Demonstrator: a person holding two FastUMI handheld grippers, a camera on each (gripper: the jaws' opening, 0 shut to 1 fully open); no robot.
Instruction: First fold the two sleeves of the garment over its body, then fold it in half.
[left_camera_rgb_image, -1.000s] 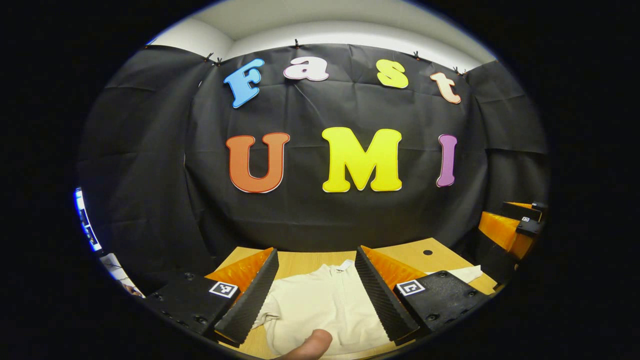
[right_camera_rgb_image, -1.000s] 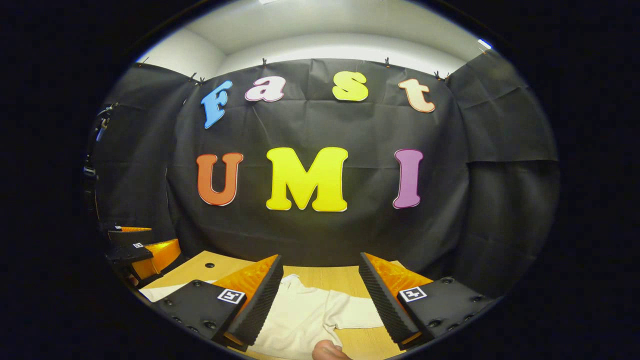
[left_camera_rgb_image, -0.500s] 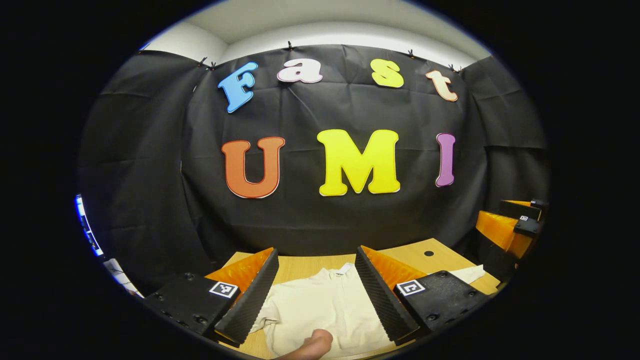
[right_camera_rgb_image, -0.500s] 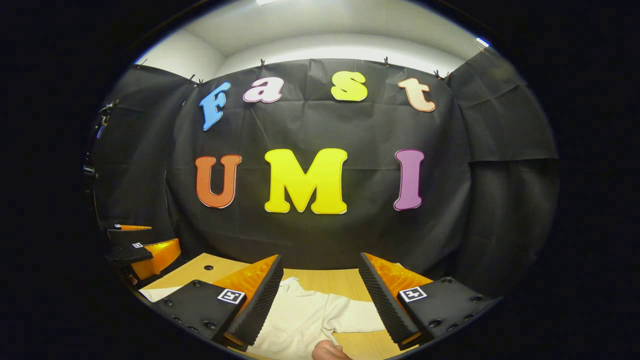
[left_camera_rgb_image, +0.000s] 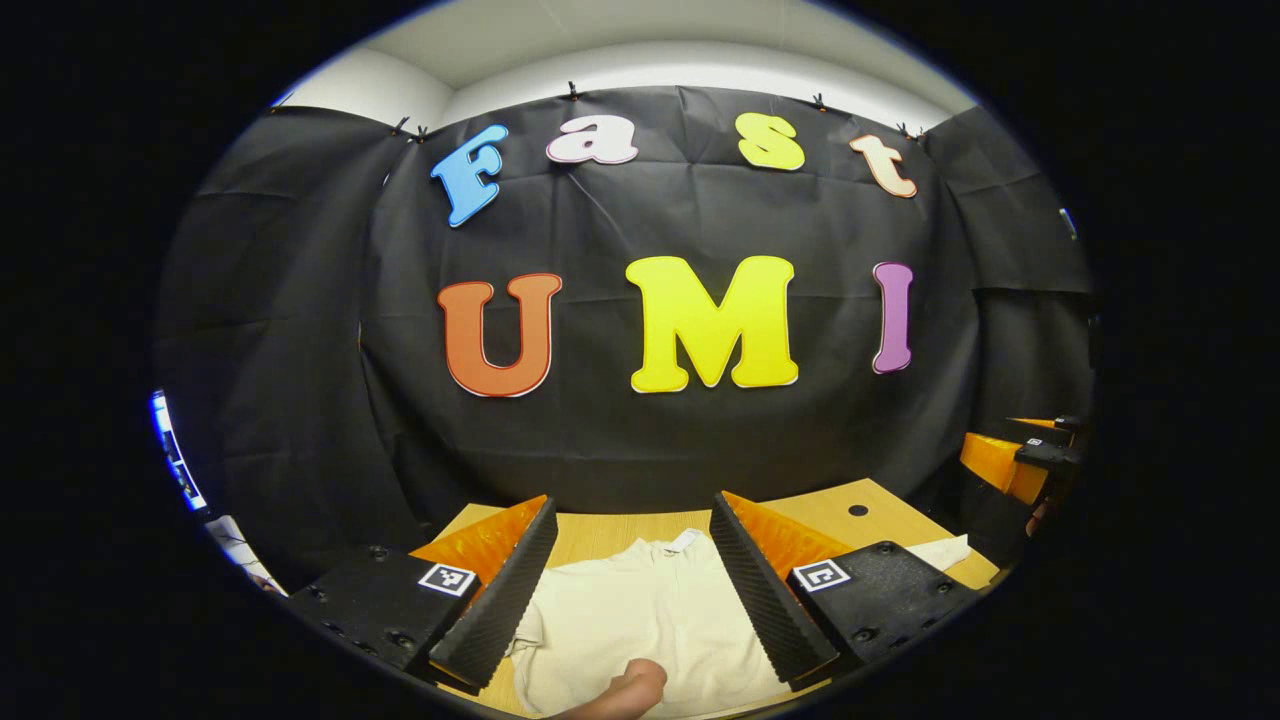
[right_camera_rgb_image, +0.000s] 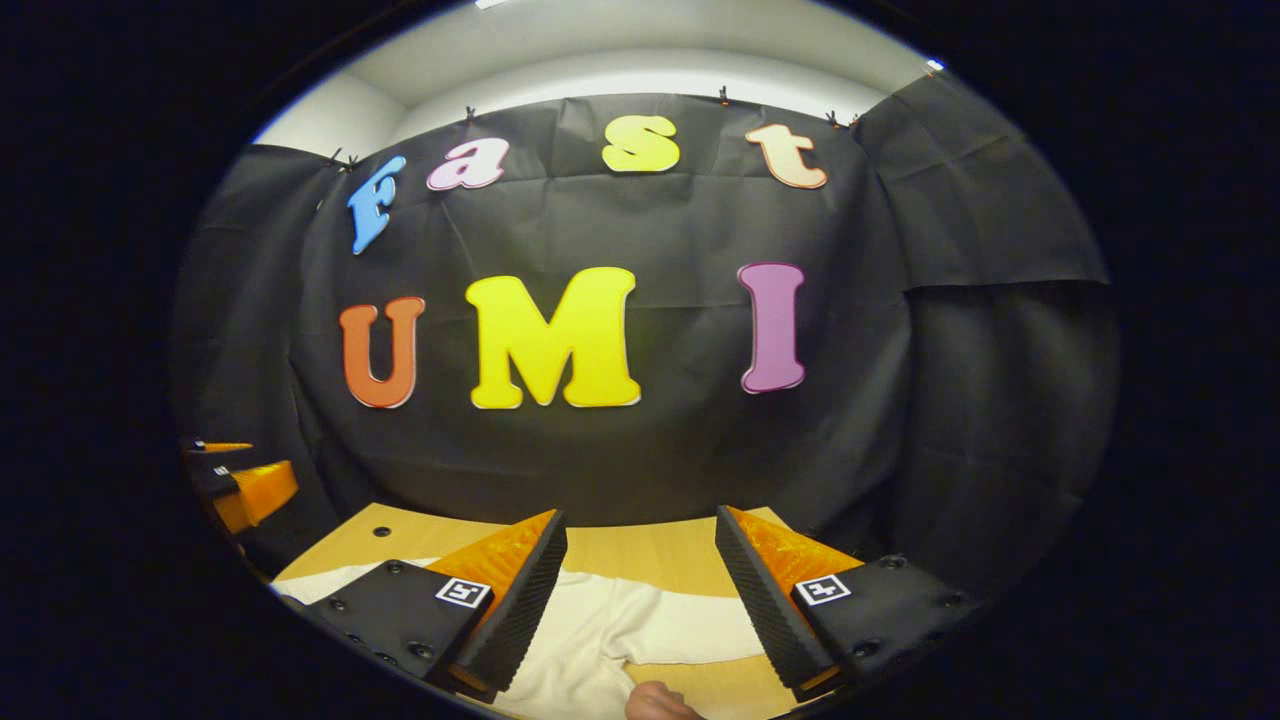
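Left gripper view: the left tool (left_camera_rgb_image: 633, 590) has its two fingers set wide apart, nothing between them under pressure. Both fingers hang above the near part of the wooden bench (left_camera_rgb_image: 880, 515). A cream garment (left_camera_rgb_image: 640, 615) lies flat on the bench, seen through the gap between the fingers, its collar end toward the far edge by the black cloth wall (left_camera_rgb_image: 660, 440). A finger of the person's hand (left_camera_rgb_image: 625, 690) shows at the near edge, over the garment. At the far right the right tool (left_camera_rgb_image: 1020, 465) is seen, well apart from the garment; whether it is apart or together cannot be told from here.

Right gripper view: the right tool (right_camera_rgb_image: 640, 600) likewise has its fingers wide apart and grips nothing. The garment (right_camera_rgb_image: 640, 630) lies on the bench (right_camera_rgb_image: 640, 550) below and between the fingers, one sleeve (right_camera_rgb_image: 700, 635) stretched out flat to the right, not folded over the body. The left tool (right_camera_rgb_image: 240, 485) shows at the far left.
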